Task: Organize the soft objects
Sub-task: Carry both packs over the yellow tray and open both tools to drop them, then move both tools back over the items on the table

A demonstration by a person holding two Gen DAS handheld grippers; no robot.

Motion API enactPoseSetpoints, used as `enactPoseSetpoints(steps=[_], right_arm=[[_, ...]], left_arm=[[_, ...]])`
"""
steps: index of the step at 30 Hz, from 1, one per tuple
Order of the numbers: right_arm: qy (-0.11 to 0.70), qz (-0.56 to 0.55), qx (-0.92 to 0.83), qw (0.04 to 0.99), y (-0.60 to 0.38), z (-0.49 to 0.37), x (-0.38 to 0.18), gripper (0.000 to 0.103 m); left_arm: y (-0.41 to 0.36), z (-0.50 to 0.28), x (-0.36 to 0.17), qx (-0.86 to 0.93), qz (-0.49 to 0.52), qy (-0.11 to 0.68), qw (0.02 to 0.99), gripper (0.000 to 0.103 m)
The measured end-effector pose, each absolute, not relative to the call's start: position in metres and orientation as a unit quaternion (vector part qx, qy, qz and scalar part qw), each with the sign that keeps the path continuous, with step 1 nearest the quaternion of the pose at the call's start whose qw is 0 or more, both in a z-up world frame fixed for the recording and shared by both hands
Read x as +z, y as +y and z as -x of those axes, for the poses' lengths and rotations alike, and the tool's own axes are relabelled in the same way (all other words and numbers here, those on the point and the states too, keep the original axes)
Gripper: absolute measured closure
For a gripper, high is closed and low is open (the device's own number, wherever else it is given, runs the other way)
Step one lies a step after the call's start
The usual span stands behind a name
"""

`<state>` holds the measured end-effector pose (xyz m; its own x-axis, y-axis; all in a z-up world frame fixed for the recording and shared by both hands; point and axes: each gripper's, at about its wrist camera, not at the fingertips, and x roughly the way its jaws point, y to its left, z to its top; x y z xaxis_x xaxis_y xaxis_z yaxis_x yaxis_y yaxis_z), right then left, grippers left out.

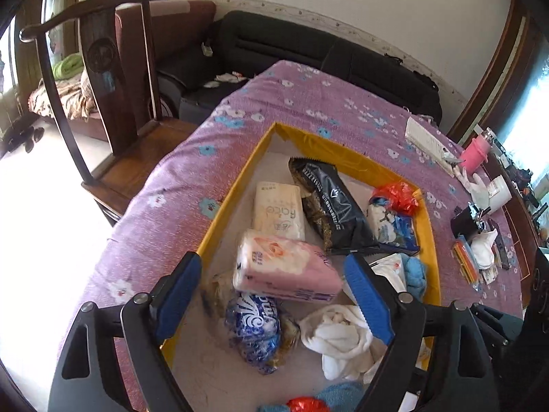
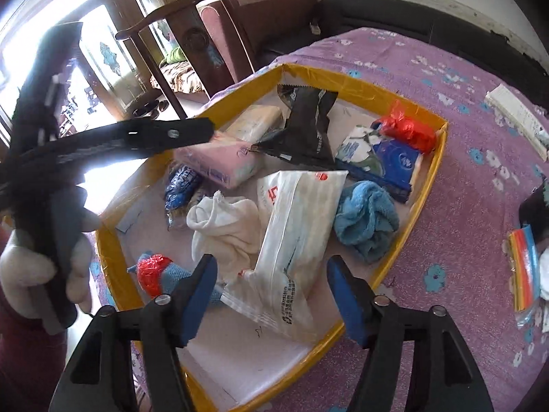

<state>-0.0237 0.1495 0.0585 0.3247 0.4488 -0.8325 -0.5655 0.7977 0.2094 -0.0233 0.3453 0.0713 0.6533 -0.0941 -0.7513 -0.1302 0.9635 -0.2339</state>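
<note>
A yellow-rimmed tray (image 1: 240,185) on the purple flowered cloth holds soft packs and cloths. My left gripper (image 1: 274,292) is open above the tray, its fingers astride a pink tissue pack (image 1: 284,271); touching cannot be told. Near it lie a cream tissue pack (image 1: 279,211), a black snack bag (image 1: 329,206), a blue-white pack (image 1: 254,329) and a white cloth (image 1: 339,340). My right gripper (image 2: 272,295) is open over a white wipes pack (image 2: 295,240). A blue towel (image 2: 367,219) and a red bag (image 2: 408,128) lie to its right. The left gripper (image 2: 209,130) also shows in the right wrist view.
A wooden chair (image 1: 113,103) stands left of the table, a dark sofa (image 1: 308,44) behind. At the table's right side are a white box (image 1: 429,144), a pink cup (image 1: 475,152), a white jar (image 1: 497,189) and coloured packets (image 2: 525,267).
</note>
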Motion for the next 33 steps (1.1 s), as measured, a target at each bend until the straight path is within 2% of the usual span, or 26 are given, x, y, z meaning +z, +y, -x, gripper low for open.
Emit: enactPoseSetpoints(steps=[9,11,14,33], right_arm=[[0.445,0.032,0.299,0.844,0.112,0.050,0.086,0.027],[0.434,0.030,0.291,0.852,0.101,0.058,0.090,0.026],[0.419,0.026,0.276,0.865,0.082,0.068,0.093,0.023],[0.405,-0.087,0.191,0.890,-0.078,0.105,0.099,0.022]], left_arm=[[0.323,0.079,0.104,0.086,0.087,0.338,0.933,0.013],[0.313,0.094,0.108,0.116,0.080,0.322,0.936,0.006],[0.291,0.111,0.107,0.134,0.076,0.306,0.939,0.003],[0.170,0.134,0.102,0.081,-0.003,0.347,0.934,0.003]])
